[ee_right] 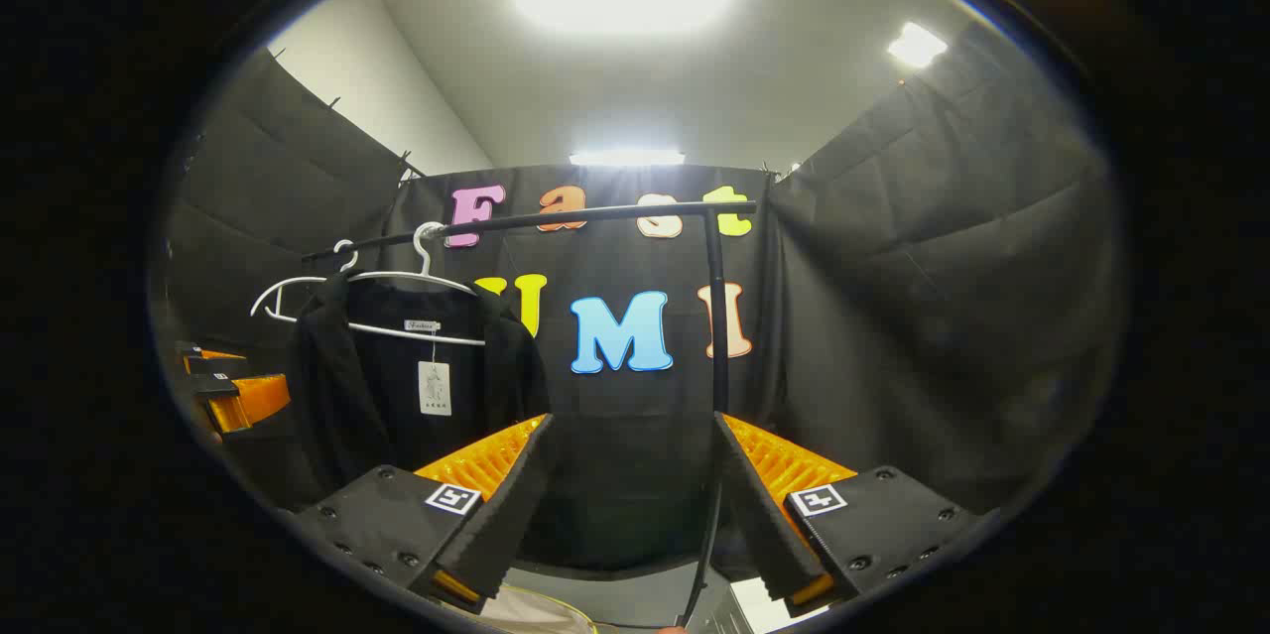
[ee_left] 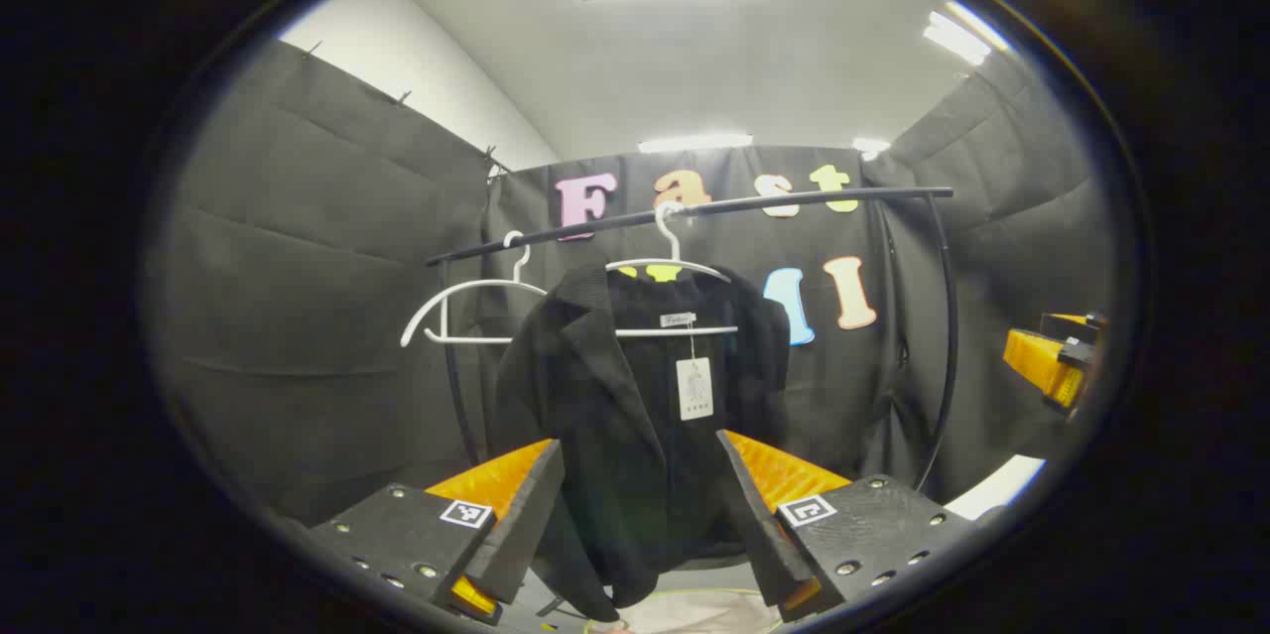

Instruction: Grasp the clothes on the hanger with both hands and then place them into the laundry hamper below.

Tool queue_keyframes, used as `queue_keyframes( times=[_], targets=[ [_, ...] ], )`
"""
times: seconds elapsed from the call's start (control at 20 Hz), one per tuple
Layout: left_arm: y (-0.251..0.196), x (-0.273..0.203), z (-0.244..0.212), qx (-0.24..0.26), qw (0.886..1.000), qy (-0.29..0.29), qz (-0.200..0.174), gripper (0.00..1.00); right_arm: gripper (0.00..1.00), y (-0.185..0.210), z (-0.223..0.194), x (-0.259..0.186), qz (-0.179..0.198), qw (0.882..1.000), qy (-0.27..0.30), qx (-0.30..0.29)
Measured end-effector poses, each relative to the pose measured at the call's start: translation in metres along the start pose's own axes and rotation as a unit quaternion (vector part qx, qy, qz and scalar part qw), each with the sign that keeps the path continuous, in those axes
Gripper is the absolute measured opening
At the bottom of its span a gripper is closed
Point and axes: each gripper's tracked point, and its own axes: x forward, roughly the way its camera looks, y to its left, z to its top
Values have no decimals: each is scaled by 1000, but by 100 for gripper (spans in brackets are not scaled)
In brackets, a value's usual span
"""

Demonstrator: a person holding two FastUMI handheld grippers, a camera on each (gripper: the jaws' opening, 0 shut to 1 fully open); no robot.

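Under the rail (ee_left: 695,209), black jacket (ee_left: 635,396) hangs above hamper (ee_left: 685,609).

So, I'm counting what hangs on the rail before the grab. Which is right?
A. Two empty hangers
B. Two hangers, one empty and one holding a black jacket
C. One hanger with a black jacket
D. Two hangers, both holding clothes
B: on the rail, an empty white hanger hangs beside a hanger holding the black jacket.
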Motion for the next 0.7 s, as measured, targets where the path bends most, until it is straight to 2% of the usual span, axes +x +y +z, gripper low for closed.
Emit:
queue_keyframes(
  times=[0.7],
  targets=[
    [10,10,0,3,1000,-1,-1,89,96,5,-1,1,-17,1000,9,2]
  ],
)
